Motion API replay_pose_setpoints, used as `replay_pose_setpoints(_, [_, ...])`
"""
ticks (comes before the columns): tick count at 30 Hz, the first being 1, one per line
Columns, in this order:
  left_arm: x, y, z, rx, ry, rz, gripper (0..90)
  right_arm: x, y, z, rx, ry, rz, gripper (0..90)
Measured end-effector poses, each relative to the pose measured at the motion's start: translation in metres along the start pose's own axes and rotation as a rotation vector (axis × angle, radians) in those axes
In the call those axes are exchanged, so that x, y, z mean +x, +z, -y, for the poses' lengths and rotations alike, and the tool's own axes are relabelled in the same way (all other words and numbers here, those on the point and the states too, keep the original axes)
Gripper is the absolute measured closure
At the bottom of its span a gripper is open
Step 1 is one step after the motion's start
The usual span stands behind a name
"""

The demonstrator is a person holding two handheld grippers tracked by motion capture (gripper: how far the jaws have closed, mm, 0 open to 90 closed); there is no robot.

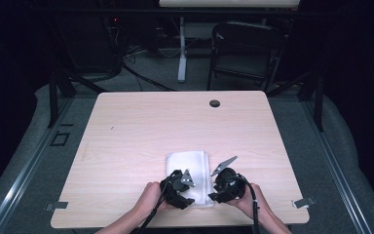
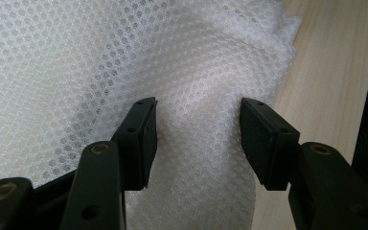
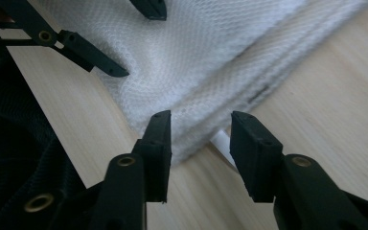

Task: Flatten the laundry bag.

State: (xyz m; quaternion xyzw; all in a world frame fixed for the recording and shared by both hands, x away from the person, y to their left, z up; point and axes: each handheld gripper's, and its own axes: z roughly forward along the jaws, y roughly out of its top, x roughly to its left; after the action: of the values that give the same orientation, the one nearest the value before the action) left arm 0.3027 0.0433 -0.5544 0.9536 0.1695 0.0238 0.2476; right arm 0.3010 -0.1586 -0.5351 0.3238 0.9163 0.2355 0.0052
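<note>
Dark room, light wood table (image 1: 141, 126) centre frame; folded white mesh cloth (image 1: 187, 165) lies low centre, near your edge. Your left gripper (image 2: 199, 139) sits over the cloth's lower left, jaws apart, a raised ridge of mesh between them but not pinched. Your right gripper (image 3: 199, 146) sits at the cloth's lower right corner, jaws apart, straddling the stacked edges. Likely you are placed to take both near corners for unfolding. Layer count unclear; a dark fleck in the edge stack cannot be identified.
</note>
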Motion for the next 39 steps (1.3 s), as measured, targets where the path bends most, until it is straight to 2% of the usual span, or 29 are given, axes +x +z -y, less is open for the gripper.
replay_pose_setpoints(5, [0.000, 0.000, 0.001, -0.008, 0.000, 0.000, 47.5, 0.000, 0.015, -0.004, 0.043, 0.007, -0.003, 70.8])
replay_pose_setpoints(6, [0.000, 0.000, 0.001, -0.008, 0.000, 0.000, 47.3, 0.000, 0.016, -0.004, 0.041, 0.009, -0.004, 73.2])
replay_pose_setpoints(7, [0.000, 0.001, 0.001, -0.011, -0.003, 0.005, 46.3, 0.001, 0.018, -0.003, 0.016, 0.026, -0.005, 76.5])
replay_pose_setpoints(10, [0.000, 0.001, 0.001, -0.010, -0.006, 0.004, 45.6, 0.002, 0.019, -0.003, 0.005, 0.020, -0.005, 86.6])
replay_pose_setpoints(11, [0.000, 0.001, 0.001, -0.010, -0.006, 0.004, 45.4, 0.002, 0.019, -0.003, 0.005, 0.020, -0.005, 86.6])
replay_pose_setpoints(12, [-0.001, 0.001, 0.001, -0.007, -0.001, 0.000, 45.2, 0.003, 0.018, -0.004, 0.019, 0.000, 0.000, 89.5])
replay_pose_setpoints(16, [-0.003, 0.000, -0.001, 0.001, 0.008, -0.013, 40.3, 0.004, 0.014, -0.004, 0.003, 0.000, -0.003, 90.0])
replay_pose_setpoints(18, [-0.005, -0.001, -0.002, -0.027, 0.009, -0.020, 34.5, 0.003, 0.010, -0.005, -0.010, 0.003, -0.011, 90.0])
replay_pose_setpoints(20, [-0.008, -0.002, -0.003, -0.054, 0.007, -0.008, 33.2, 0.002, 0.006, -0.006, -0.034, 0.018, -0.029, 90.0])
replay_pose_setpoints(22, [-0.008, -0.002, -0.003, -0.054, 0.011, -0.005, 31.0, 0.001, 0.002, -0.006, -0.043, 0.031, -0.041, 90.0])
replay_pose_setpoints(23, [-0.009, -0.001, -0.002, -0.067, -0.002, 0.000, 30.6, 0.000, 0.000, -0.006, -0.051, 0.045, -0.052, 90.0])
replay_pose_setpoints(29, [-0.011, 0.004, -0.003, -0.042, 0.011, -0.014, 31.0, 0.003, -0.004, -0.008, -0.059, 0.040, -0.048, 90.0])
replay_pose_setpoints(30, [-0.012, 0.004, -0.003, -0.033, 0.024, -0.024, 31.0, 0.005, -0.003, -0.009, -0.072, 0.061, -0.054, 90.0])
replay_pose_setpoints(33, [-0.015, 0.006, -0.004, -0.020, 0.036, -0.046, 30.7, 0.003, -0.005, -0.008, -0.089, 0.070, -0.058, 90.0])
replay_pose_setpoints(39, [-0.014, 0.006, -0.004, -0.033, 0.021, -0.045, 29.4, 0.002, -0.011, -0.009, -0.143, 0.107, -0.115, 90.0])
